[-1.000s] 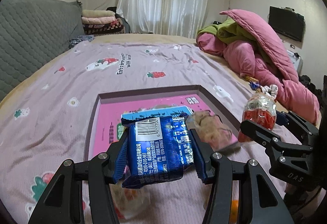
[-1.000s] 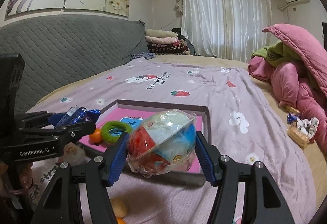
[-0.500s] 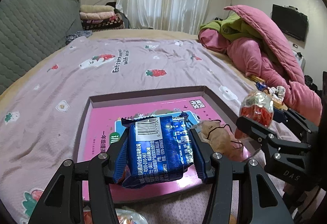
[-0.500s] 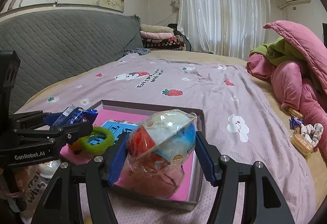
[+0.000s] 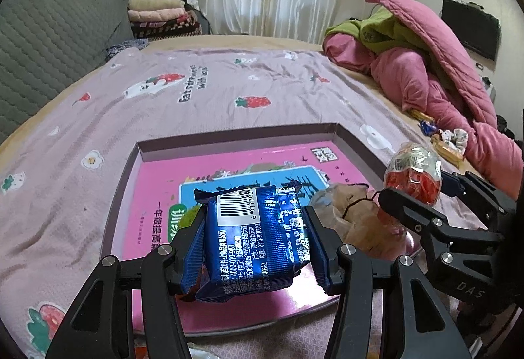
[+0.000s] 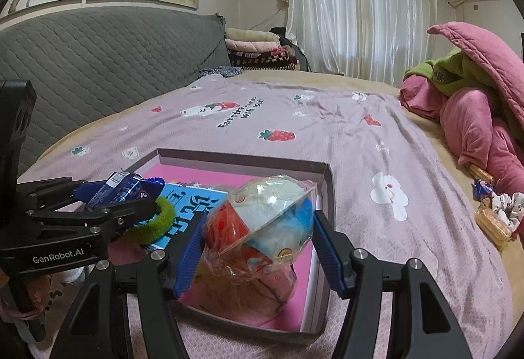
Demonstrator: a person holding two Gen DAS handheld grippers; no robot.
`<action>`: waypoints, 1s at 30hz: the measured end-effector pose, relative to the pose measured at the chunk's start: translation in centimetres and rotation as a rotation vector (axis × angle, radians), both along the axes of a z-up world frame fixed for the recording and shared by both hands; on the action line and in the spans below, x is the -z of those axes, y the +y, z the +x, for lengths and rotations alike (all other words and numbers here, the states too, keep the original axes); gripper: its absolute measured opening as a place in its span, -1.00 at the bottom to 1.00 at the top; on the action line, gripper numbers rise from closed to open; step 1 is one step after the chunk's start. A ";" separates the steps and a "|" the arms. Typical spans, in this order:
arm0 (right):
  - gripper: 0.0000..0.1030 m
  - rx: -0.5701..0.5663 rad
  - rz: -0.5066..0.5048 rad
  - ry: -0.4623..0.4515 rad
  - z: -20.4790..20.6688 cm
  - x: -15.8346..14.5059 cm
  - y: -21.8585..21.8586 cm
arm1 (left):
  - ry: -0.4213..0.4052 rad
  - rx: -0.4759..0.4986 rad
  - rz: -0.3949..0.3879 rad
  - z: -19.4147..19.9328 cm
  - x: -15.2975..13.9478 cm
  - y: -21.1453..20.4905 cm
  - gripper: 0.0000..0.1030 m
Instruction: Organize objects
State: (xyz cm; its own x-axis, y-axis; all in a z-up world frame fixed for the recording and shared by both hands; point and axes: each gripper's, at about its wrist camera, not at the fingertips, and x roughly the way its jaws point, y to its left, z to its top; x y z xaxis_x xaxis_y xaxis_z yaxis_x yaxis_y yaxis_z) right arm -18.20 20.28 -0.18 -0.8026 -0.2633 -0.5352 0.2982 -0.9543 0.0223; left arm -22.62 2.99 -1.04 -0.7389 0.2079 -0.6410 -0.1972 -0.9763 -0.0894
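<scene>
Over the pink box (image 5: 350, 136) on the bed: left claw (image 5: 255, 244) clamped on blue snack packet (image 5: 258, 228), right claw (image 6: 258, 244) clamped on wrapped ball (image 6: 262, 221). Green ring (image 6: 154, 224) and bagged toy (image 5: 353, 215) already inside; both held items unreleased, snacks (image 6: 491, 221) remain on the bed.

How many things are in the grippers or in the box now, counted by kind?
Snack packs: 1
Wrapped balls: 1
Green rings: 1
Tan bagged items: 1
Total: 4
</scene>
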 end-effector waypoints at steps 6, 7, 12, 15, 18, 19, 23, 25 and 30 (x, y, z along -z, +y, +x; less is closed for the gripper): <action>0.23 -0.003 0.002 -0.025 -0.1 0.6 -0.1 | -0.005 0.016 -0.029 0.2 0.8 0.7 0.09; 0.23 -0.003 0.001 -0.030 -0.2 0.7 -0.1 | -0.007 0.020 -0.034 0.3 1.0 0.8 0.09; 0.23 0.007 -0.007 -0.044 -0.1 1.0 0.2 | -0.010 0.033 -0.054 0.6 1.5 1.4 0.09; 0.23 0.011 -0.009 -0.050 -0.1 1.1 0.3 | -0.007 0.043 -0.070 0.8 1.7 1.8 0.09; 0.23 0.013 -0.010 -0.058 -0.1 1.2 0.3 | -0.015 0.049 -0.076 0.8 2.0 2.0 0.09; 0.23 0.013 -0.009 -0.061 -0.1 1.3 0.4 | -0.017 0.050 -0.077 0.8 2.1 2.1 0.09; 0.23 0.012 -0.007 -0.066 -0.1 1.4 0.4 | -0.025 0.057 -0.086 0.9 2.4 2.3 0.09; 0.23 0.011 -0.007 -0.071 -0.2 1.5 0.4 | -0.030 0.059 -0.089 0.9 2.6 2.4 0.09; 0.23 0.017 -0.012 -0.082 -0.3 1.8 0.6 | -0.032 0.061 -0.096 0.8 2.7 2.6 0.09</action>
State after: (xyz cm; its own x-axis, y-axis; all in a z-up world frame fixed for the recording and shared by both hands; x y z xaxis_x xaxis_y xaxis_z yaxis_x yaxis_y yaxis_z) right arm -18.46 20.89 -1.97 -0.7605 -0.2571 -0.5962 0.2786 -0.9587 0.0579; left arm -21.78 5.59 -3.72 -0.7052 0.1883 -0.6836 -0.2553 -0.9669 -0.0030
